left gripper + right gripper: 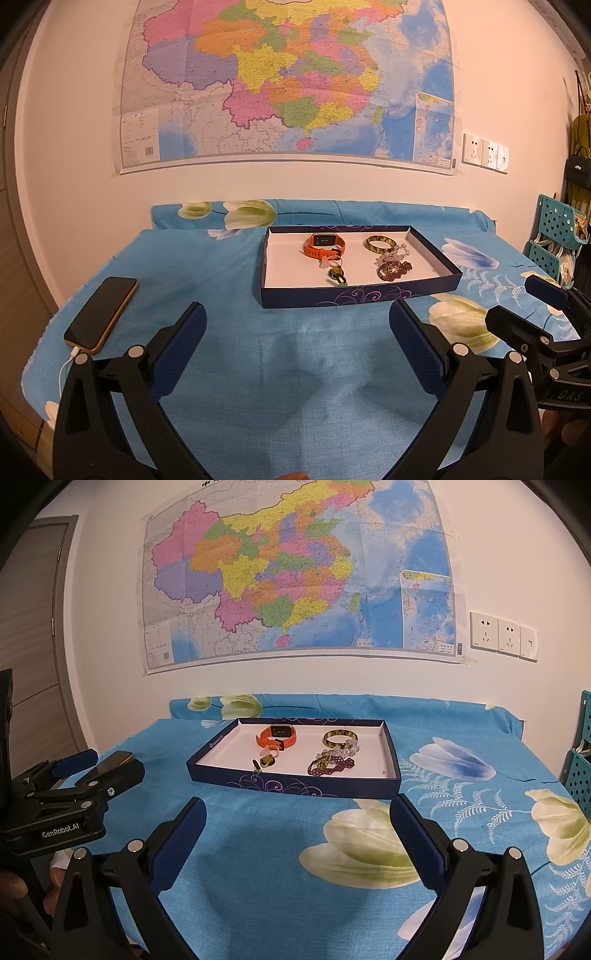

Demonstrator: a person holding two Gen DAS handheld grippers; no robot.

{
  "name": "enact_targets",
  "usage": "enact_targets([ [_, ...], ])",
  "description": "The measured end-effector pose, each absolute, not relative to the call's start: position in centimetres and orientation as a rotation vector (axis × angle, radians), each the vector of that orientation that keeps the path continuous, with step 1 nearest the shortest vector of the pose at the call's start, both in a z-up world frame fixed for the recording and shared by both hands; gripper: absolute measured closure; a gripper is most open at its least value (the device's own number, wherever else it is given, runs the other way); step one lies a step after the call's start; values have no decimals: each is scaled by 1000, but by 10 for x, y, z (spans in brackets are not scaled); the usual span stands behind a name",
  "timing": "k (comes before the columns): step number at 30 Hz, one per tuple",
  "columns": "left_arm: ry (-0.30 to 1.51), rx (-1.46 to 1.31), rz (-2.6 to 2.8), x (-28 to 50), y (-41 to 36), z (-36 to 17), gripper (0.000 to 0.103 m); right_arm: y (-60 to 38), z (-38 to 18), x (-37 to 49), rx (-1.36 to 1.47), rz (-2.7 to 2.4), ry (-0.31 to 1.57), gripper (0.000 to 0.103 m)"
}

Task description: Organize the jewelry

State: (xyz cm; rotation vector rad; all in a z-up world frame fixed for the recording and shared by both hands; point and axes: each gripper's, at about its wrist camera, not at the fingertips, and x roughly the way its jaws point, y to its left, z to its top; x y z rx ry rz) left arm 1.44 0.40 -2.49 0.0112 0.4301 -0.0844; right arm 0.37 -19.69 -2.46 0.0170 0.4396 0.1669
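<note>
Both claws, left claw point(297, 319) and right claw point(297, 814), are hanging wide open and holding nothing, with plenty of bare blue floral cloth point(280, 369) before them. The shallow cardboard tray point(354, 293) is sitting mid-surface, holding an orange rubbery watch point(325, 245), a glossy bangle point(379, 243) and knobbly beads point(393, 269). A slim phone point(101, 314) is lying near the left edge.

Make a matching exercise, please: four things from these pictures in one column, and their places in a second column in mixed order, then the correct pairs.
Things:
1. orange watch
2. green bangle
3. dark red bead bracelet
4. phone

Places:
A. on the blue cloth, left of the box, with a white cable plugged in
B. in the box, far left part
C. in the box, near its front wall, right part
D. in the box, far right part, beside clear beads

Pairs: 1-B, 2-D, 3-C, 4-A
</note>
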Motion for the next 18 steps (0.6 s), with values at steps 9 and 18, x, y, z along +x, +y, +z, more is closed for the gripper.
enact_targets([
  [9,431,11,-85,14,4,-25,5,-197,-25,4,16,167,441,7],
  [18,432,11,-85,15,5,-26,5,-197,-24,5,20,168,441,7],
])
